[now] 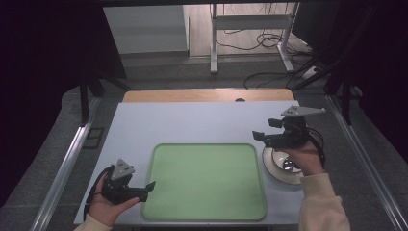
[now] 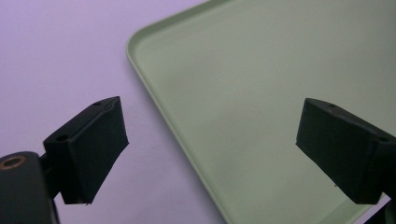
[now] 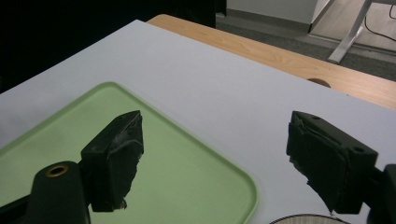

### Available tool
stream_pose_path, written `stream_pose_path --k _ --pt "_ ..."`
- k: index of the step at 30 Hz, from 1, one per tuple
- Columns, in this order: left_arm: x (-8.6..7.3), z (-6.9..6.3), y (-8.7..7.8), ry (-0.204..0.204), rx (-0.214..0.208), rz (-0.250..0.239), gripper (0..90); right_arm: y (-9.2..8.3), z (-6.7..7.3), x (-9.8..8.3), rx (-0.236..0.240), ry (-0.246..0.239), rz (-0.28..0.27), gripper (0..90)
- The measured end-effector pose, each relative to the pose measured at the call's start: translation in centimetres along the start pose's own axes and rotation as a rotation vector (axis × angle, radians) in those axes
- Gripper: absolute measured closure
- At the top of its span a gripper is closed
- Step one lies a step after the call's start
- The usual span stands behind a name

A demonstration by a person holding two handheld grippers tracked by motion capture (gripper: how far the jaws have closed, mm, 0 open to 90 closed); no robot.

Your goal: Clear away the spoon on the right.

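Resting at the table's [image 1: 202,120] near-left corner, the left gripper [image 1: 144,190] sits in the person's left hand [image 1: 107,204], its two jaws spread wide with nothing between them. In the left gripper view those jaws straddle the tray's [image 2: 261,84] left rim, one over the pale tabletop [image 2: 56,56], the other over the green surface. One green tray [image 1: 204,180] lies in the middle of the table, bare. To its right, one white round dish [image 1: 281,166] sits just beside the tray's right edge, partly covered by the right hand [image 1: 308,161]. That hand holds the right gripper [image 1: 263,130] above the dish, its two jaws also spread and gripping nothing. In the right gripper view they frame the tray's far corner [image 3: 205,154] and the white tabletop [image 3: 210,84], with the dish's rim [image 3: 308,218] at the bottom edge. One strip of bare wood [image 1: 207,95] runs along the table's far side.
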State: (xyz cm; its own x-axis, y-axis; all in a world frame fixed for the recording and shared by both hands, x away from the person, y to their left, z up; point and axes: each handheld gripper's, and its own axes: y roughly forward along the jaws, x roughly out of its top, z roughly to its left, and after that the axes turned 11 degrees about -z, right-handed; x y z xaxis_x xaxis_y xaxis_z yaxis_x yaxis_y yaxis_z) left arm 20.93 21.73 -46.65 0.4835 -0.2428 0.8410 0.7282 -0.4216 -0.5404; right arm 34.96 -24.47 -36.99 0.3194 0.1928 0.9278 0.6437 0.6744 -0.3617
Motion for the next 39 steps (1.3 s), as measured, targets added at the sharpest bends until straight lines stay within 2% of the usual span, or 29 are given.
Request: stream_pose_path --k 14,21,22,29,31,36,39 --pt "-0.3 -0.2 -0.4 -0.006 0.002 -0.008 8.9 -0.4 -1.5 -0.5 -0.03 0.014 0.013 18.4" --pt "-0.4 -0.1 -0.3 -0.008 0.002 -0.011 8.9 -0.6 -2.9 -0.9 -0.059 0.02 0.031 18.7" --pt "-0.4 -0.1 -0.3 -0.009 0.002 -0.012 8.9 -0.9 -3.6 -1.1 -0.075 0.032 0.03 18.9" --pt "-0.4 0.0 -0.3 -0.006 0.006 -0.007 9.0 -1.9 -5.7 -1.5 -0.122 0.084 0.011 18.9" --pt "-0.4 0.0 -0.3 -0.005 0.005 -0.007 8.9 -2.0 -5.9 -1.6 -0.127 0.087 0.01 18.9" --pt "-0.4 0.0 -0.3 -0.01 0.004 -0.01 8.9 -2.5 -7.0 -2.0 -0.183 0.088 0.003 20.6" --pt "-0.4 0.0 -0.3 -0.01 0.004 -0.01 8.9 -2.8 -7.6 -2.3 -0.197 0.105 0.006 20.6"
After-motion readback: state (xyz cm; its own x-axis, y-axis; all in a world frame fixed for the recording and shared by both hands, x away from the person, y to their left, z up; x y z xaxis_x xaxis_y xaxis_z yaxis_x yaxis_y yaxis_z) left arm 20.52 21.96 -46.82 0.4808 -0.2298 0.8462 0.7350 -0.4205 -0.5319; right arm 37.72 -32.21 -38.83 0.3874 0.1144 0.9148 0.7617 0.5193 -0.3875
